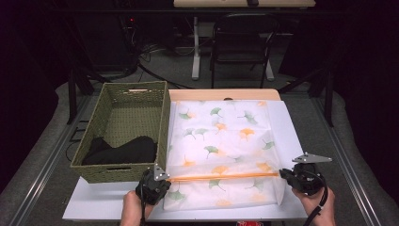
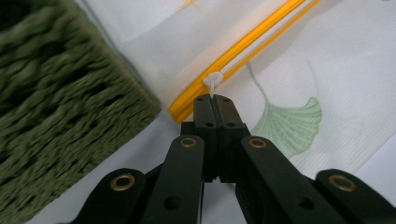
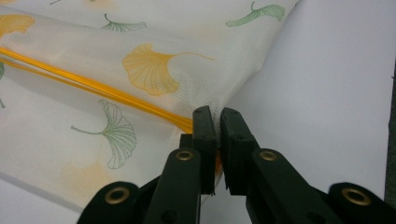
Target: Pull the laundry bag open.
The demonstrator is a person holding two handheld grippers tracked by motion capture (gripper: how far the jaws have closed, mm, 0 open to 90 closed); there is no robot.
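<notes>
While the left gripper (image 2: 213,97) pinches the white slider tab (image 2: 213,81) with jaws closed, the orange zipper (image 1: 226,176) of the ginkgo-print bag (image 1: 221,141) runs from 9 to 3 o'clock in high view, btw. both hands. Right gripper (image 3: 217,116) clamps the bag's 3 o'clock corner, jaws narrow. Basket (image 1: 162,122) contents are dark, hard to identify.

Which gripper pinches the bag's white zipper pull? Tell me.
The left gripper: its jaws are shut on the white zipper pull. The right gripper clamps the bag's edge.
</notes>
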